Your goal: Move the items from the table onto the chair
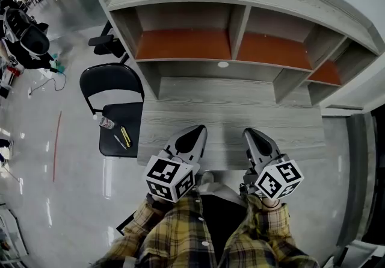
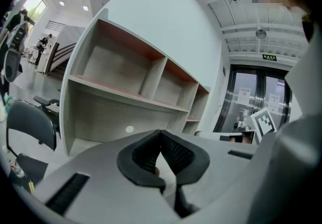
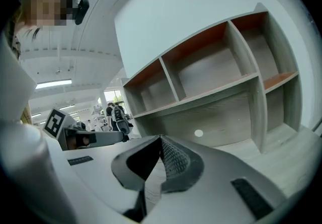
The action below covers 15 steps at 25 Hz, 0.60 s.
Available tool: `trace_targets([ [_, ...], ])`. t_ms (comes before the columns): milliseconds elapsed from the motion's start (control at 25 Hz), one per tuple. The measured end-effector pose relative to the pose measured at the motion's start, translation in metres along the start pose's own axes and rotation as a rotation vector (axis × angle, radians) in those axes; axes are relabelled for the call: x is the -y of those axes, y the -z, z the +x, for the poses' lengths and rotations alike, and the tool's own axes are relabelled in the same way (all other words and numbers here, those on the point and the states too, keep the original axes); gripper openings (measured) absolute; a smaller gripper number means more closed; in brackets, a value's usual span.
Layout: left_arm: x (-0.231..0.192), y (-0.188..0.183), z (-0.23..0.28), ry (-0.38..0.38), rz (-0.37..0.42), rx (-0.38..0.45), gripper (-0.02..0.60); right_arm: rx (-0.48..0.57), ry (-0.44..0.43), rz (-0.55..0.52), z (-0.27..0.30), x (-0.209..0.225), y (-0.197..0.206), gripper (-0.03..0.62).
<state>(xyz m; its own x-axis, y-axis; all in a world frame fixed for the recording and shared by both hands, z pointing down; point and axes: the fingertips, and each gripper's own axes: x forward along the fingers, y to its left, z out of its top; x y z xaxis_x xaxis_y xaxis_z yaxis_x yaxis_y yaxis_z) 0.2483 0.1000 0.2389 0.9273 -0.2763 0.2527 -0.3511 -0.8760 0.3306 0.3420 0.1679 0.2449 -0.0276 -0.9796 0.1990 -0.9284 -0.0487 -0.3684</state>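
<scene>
Both grippers hover over the near edge of the grey wooden table (image 1: 234,122), which has nothing on it. My left gripper (image 1: 197,131) is shut with nothing between its jaws, its tips meeting in the left gripper view (image 2: 161,135). My right gripper (image 1: 248,133) is also shut and holds nothing, as the right gripper view (image 3: 161,140) shows. The black chair (image 1: 111,83) stands left of the table. On its seat lie a small clear bottle (image 1: 106,121), a yellow pen (image 1: 125,135) and a dark pen (image 1: 120,142).
A wooden shelf unit (image 1: 240,32) with orange-backed compartments rises at the table's far side. Glossy floor (image 1: 72,158) spreads to the left, with a red line (image 1: 56,146) on it. Another chair (image 1: 24,35) and people are far left. Glass doors (image 2: 261,102) stand to the right.
</scene>
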Motion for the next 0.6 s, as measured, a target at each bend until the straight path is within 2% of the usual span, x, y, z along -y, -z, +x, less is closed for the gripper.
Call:
trace_targets([
  [240, 0.005, -0.006, 0.011, 0.048, 0.031, -0.030, 0.005, 0.013, 0.049, -0.044, -0.005, -0.007, -0.005, 0.020],
  [600, 0.004, -0.012, 0.016, 0.124, 0.068, -0.066, 0.005, 0.037, 0.105, -0.031, 0.002, -0.015, -0.011, 0.018],
])
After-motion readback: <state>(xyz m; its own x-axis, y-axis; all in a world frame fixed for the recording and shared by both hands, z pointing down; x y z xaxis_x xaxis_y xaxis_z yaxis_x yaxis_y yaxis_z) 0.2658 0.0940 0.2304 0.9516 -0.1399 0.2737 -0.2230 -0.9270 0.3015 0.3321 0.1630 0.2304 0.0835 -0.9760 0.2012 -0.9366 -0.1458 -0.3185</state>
